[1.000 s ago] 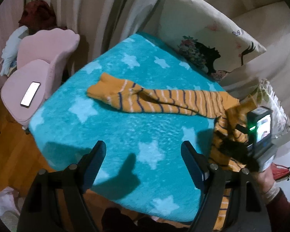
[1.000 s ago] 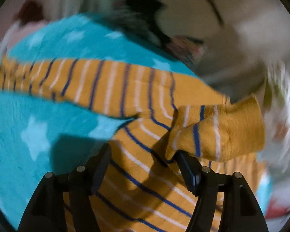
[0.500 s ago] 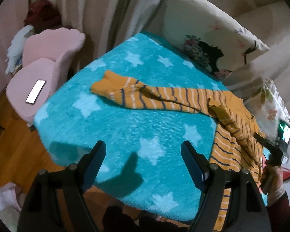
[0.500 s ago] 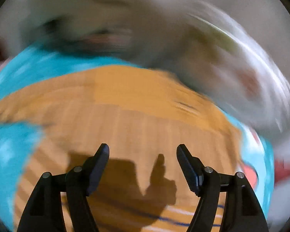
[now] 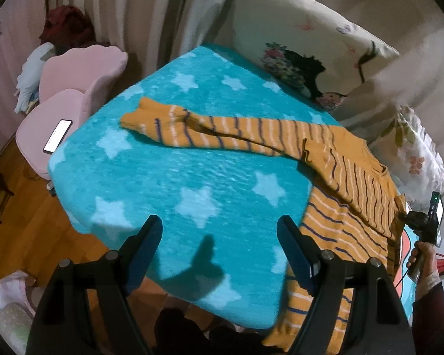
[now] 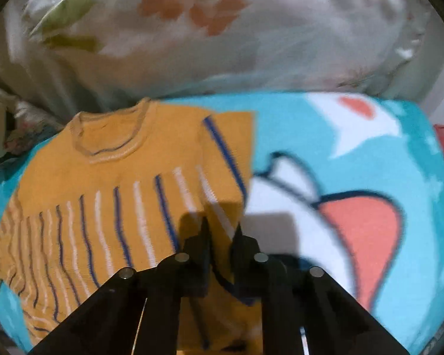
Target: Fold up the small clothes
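Note:
A mustard sweater [image 5: 352, 177] with blue and white stripes lies on the teal star blanket [image 5: 162, 183]. One sleeve [image 5: 222, 131] stretches left across the blanket; the other is folded over the body. My left gripper [image 5: 219, 230] hangs open above the blanket's near edge, holding nothing, left of the sweater's hem. In the right wrist view the sweater [image 6: 103, 207] lies neck away from me, and my right gripper [image 6: 222, 230] is shut on its right edge, with striped fabric pinched between the jaws. The left wrist view shows that right gripper [image 5: 407, 220] in a hand at the far right.
A pink chair [image 5: 74, 94] with a phone [image 5: 57, 136] on its seat stands left of the bed. Printed pillows [image 5: 305, 44] and curtains line the far side. Wooden floor [image 5: 20, 230] and light bags lie at lower left. A cartoon print [image 6: 355, 207] covers the blanket right of the sweater.
The right gripper let go of the sleeve cuff, which now lies folded over the body, swung to the sweater's right edge and shut there. The left gripper drifted a little, still open.

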{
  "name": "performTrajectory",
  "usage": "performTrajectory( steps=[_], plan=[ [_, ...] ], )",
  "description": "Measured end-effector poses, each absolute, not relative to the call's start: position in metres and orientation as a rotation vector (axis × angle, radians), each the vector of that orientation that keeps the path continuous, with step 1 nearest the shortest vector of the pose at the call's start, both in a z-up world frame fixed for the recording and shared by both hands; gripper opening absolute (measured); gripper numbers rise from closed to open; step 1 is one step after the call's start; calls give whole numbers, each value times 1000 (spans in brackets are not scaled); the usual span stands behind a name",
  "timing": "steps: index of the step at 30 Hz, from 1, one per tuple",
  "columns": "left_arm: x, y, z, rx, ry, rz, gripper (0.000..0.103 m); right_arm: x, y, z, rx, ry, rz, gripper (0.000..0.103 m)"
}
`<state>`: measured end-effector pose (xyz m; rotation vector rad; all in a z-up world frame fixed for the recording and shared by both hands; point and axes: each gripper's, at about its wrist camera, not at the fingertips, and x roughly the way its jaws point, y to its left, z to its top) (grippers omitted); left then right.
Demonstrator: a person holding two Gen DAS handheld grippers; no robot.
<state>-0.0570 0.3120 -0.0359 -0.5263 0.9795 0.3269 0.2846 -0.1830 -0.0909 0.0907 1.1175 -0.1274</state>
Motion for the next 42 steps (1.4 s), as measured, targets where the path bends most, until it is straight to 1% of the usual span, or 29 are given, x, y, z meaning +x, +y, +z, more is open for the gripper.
performTrajectory(
  steps=[2, 4, 6, 7, 8, 9, 10, 12, 14, 16, 17, 18, 21, 24, 31, 34, 36, 37, 39, 40, 41, 42],
  plan=[
    [-55, 303, -36, -527, 979, 320, 79, 288, -204, -91, 43, 1110, -248, 7],
    [-54, 297, -38, -529, 987, 311, 79, 295, -220, -100, -25, 1152, -322, 8],
    [-55, 295, -41, -533, 992, 313, 79, 291, -231, -102, 8, 1176, -319, 10],
    [-56, 296, -42, -536, 992, 319, 79, 284, -232, -94, 19, 1145, -326, 12],
    [-57, 298, -43, -543, 990, 331, 79, 275, -229, -84, 21, 1105, -317, 22],
    [-58, 302, -44, -554, 987, 343, 79, 272, -224, -78, 22, 1077, -295, 35],
    [-61, 309, -45, -570, 984, 355, 79, 267, -214, -70, 19, 1054, -251, 39],
    [-66, 326, -47, -604, 969, 390, 79, 265, -181, -55, -18, 1042, -136, 39],
    [-73, 347, -48, -640, 944, 433, 79, 254, -126, -47, -93, 1038, 12, 40],
    [-79, 365, -49, -669, 927, 465, 79, 235, -63, -44, -174, 1038, 185, 47],
    [-84, 375, -50, -684, 921, 477, 79, 225, -28, -45, -213, 1040, 278, 53],
    [-87, 381, -50, -691, 918, 483, 79, 213, 7, -49, -250, 1045, 364, 55],
    [-103, 403, -52, -705, 908, 507, 79, 181, 109, -62, -382, 1051, 558, 55],
    [-120, 419, -55, -707, 910, 527, 79, 148, 193, -76, -522, 1004, 690, 55],
    [-175, 466, -65, -746, 909, 650, 79, 93, 342, -98, -862, 765, 835, 56],
    [-194, 480, -71, -784, 905, 694, 79, 68, 400, -107, -1037, 613, 895, 63],
    [-204, 485, -75, -803, 906, 715, 79, 53, 425, -115, -1157, 529, 921, 72],
    [-206, 487, -77, -812, 907, 719, 79, 48, 434, -123, -1214, 501, 927, 72],
    [-212, 489, -81, -834, 908, 724, 79, 39, 449, -131, -1303, 403, 920, 70],
    [-213, 489, -83, -843, 909, 724, 79, 37, 455, -131, -1322, 413, 926, 63],
    [-214, 489, -84, -850, 911, 724, 79, 40, 459, -129, -1319, 474, 951, 33],
    [-214, 488, -86, -858, 914, 721, 79, 43, 460, -127, -1296, 538, 966, 7]
  ],
)
